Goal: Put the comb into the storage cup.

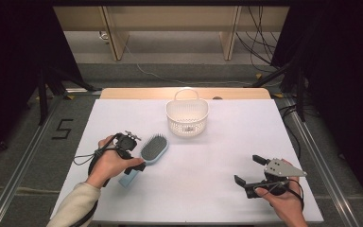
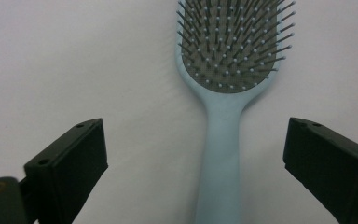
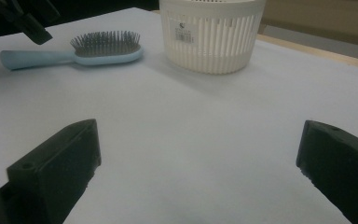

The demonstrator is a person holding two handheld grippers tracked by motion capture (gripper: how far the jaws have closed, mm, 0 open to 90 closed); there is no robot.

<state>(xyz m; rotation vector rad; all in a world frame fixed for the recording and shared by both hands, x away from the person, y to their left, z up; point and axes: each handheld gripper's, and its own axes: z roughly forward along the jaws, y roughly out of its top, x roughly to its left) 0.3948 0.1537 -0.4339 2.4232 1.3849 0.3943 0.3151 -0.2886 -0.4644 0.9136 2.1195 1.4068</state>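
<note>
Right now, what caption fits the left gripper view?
Open left claw straddling the blue hairbrush handle on the white table.

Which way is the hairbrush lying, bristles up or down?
Bristles up. The hairbrush lies flat on the table, its pins pointing upward in both gripper views.

white basket (image 1: 187, 118) on table (image 1: 217, 156)

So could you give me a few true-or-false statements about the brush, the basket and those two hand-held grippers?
1. The hairbrush lies inside the basket. False: it lies on the table, apart from the basket.
2. The brush's bristles face up. True.
3. The left hand-held gripper clamps the brush handle. False: its jaws stand open on either side of the handle.
4. The right hand-held gripper is open and holds nothing. True.
</note>
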